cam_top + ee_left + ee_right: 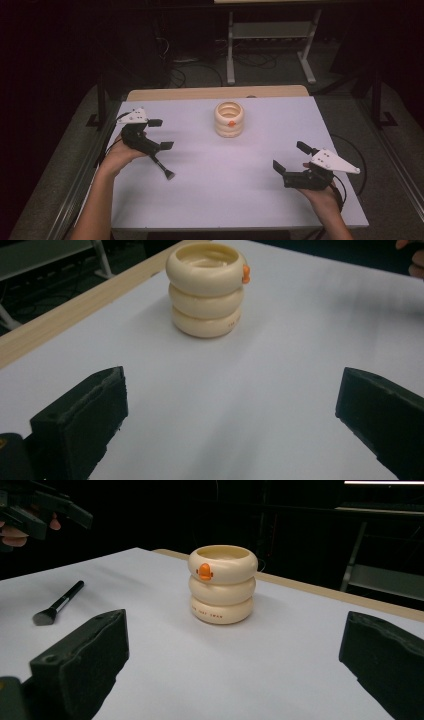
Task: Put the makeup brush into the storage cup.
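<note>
Apparently early | both hand-held grippers, left [159,134] and right [290,156], spread, empty; black makeup brush [163,167] lies on white tabletop [210,190]; cream ringed ceramic holder [229,119] unfilled; grasp and insertion remain

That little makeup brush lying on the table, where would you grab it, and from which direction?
Probably on its thin black handle, from above. The brush lies flat beside the left gripper, bristle head toward the person, so open jaws could straddle the handle across its width. The soft bristle end would likely squash or slip.

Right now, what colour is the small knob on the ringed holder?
Orange, on the cream ringed holder; the knob is clearest in the right gripper view.
</note>
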The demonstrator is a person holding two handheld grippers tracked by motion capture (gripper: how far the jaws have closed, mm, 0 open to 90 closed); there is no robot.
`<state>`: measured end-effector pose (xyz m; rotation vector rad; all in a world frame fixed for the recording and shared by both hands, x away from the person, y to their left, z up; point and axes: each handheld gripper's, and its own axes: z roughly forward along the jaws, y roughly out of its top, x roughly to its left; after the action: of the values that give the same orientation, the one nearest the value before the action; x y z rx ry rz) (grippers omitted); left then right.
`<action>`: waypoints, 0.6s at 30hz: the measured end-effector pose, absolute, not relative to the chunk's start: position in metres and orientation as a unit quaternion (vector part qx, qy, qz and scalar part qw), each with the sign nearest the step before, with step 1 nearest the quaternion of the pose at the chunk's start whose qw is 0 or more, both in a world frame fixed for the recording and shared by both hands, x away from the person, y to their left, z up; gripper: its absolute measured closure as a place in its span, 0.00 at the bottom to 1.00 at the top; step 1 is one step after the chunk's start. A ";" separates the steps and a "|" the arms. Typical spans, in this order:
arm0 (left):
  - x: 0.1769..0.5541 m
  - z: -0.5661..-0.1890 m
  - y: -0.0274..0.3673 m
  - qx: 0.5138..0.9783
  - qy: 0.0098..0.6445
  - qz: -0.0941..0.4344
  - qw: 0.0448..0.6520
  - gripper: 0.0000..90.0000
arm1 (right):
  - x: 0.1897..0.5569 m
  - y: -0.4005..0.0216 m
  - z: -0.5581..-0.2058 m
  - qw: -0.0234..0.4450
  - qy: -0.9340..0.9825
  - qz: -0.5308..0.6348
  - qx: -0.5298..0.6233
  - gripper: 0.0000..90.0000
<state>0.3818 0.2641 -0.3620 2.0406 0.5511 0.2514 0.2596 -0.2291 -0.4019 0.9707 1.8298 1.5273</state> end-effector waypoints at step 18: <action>0.383 -0.368 0.267 0.877 0.216 0.085 0.422 0.00 | 0.260 -0.228 -0.403 0.278 0.684 0.568 0.362 0.00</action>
<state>0.3826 0.2672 -0.3680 2.1952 0.5403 0.2121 0.2598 -0.2285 -0.4025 0.9723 1.8369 1.5250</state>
